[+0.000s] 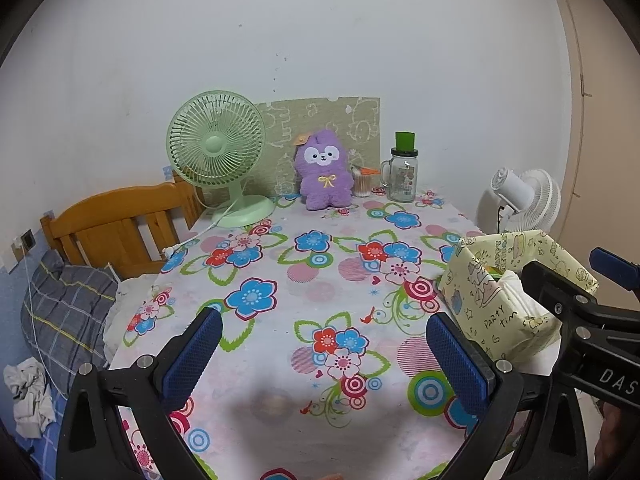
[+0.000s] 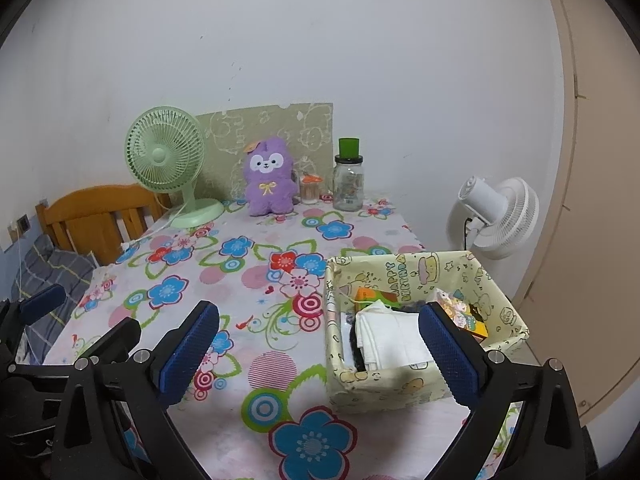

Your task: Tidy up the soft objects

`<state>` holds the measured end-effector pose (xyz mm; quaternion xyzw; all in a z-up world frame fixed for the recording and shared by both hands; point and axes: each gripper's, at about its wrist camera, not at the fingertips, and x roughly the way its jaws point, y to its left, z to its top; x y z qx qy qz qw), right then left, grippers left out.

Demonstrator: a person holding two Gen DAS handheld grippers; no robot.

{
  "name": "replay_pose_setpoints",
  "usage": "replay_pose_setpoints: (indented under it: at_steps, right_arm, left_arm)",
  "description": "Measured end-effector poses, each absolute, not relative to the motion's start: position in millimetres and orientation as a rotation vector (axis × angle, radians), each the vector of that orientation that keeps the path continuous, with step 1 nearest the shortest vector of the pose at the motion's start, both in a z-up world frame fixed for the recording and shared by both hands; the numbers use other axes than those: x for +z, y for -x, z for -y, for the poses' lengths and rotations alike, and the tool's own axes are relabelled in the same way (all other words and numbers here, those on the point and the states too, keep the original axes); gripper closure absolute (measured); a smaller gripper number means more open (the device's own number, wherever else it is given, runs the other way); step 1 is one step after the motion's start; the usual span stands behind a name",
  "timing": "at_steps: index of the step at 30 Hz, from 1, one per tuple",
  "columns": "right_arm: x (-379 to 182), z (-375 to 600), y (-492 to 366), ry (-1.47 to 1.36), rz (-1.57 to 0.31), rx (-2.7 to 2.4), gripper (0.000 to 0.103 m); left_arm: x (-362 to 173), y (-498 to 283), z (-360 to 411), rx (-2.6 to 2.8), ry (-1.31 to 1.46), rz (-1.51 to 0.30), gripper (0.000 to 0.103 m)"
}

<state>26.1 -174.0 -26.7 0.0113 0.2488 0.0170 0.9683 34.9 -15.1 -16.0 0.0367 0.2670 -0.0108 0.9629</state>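
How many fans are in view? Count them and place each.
2. A green fan stands at the table's far left, beside the purple plush. A white fan stands off the table's right edge, by the wall.

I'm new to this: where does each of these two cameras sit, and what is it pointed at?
Left wrist: rides on the left gripper, looks along the flowered table to the purple plush toy; its blue fingers show, open, and the right gripper at the edge.
Right wrist: rides on the right gripper, looks over the yellow box; fingers open, left gripper alongside.
Both share toy, green fan, jar, box.
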Motion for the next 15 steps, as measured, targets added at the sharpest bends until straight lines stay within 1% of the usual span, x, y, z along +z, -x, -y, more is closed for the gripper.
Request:
replay_pose_setpoints:
  at_steps: [15]
  right_arm:
    - [-20.6,180.2,-23.4,-0.032,-0.480,0.022,0.002]
  left_arm:
    - [-6.0,-34.1,10.8,0.004,-0.071,-0.516,0.000]
